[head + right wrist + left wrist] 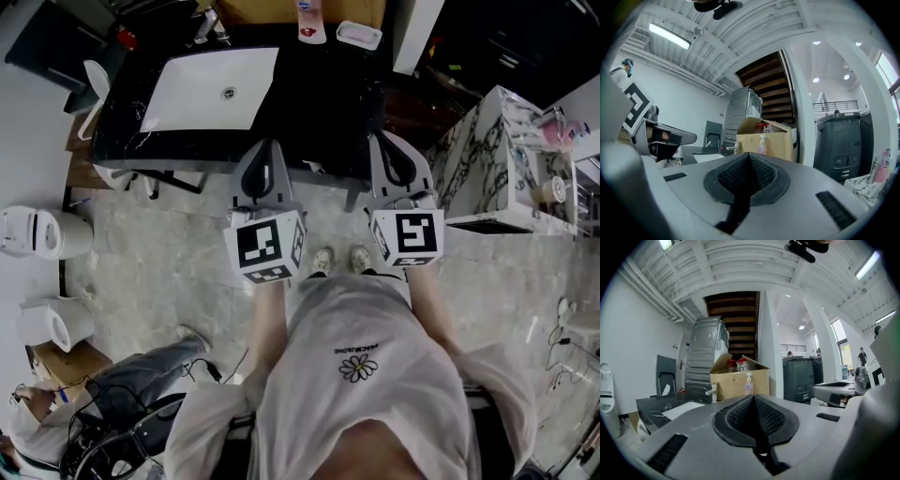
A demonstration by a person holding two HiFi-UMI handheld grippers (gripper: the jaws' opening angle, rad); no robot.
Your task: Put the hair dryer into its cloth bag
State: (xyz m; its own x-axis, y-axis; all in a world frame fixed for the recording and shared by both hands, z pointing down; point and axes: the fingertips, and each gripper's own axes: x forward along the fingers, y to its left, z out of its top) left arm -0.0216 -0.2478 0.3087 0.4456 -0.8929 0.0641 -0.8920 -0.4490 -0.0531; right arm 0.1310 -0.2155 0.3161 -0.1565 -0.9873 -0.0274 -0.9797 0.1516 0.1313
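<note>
Neither a hair dryer nor a cloth bag shows in any view. In the head view my left gripper (pixel 266 148) and right gripper (pixel 395 141) are held side by side, level, pointing at the front edge of a black counter (pixel 319 112). Both are shut with nothing between the jaws. The left gripper view shows its black pads (pixel 740 418) pressed together, and my left gripper (pixel 753 398) is empty. The right gripper (pixel 748 155) looks the same in its own view, pads (pixel 761 176) closed on each other.
A white sink basin (pixel 211 89) is set in the counter, with a faucet (pixel 712 391), a pump bottle (pixel 748 383) and a cardboard box (pixel 739 380) behind it. A marble-patterned cabinet (pixel 487 159) stands at right, white appliances (pixel 37 232) at left. Another person (pixel 141 375) sits at lower left.
</note>
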